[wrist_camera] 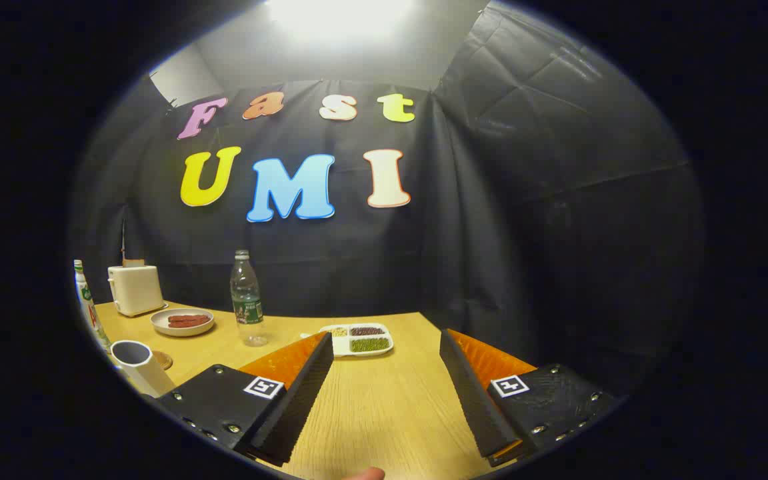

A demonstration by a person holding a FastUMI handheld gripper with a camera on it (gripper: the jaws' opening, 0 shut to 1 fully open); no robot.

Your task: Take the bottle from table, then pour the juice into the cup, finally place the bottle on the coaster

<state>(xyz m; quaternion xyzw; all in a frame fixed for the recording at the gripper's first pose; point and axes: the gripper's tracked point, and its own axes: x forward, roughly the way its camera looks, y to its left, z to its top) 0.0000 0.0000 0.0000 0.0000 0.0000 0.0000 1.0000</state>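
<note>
Wood-grain table (384, 407), clear plastic bottle (247, 298) — glossy

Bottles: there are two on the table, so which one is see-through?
The clear bottle standing beside the sausage plate, beyond the open fingers. The other bottle, left of the toaster, is opaque white.

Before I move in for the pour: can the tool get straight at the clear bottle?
Probably yes. The tool is open over bare table, and the clear bottle stands upright beyond its left finger, apart from the sectioned tray and sausage plate.
</note>
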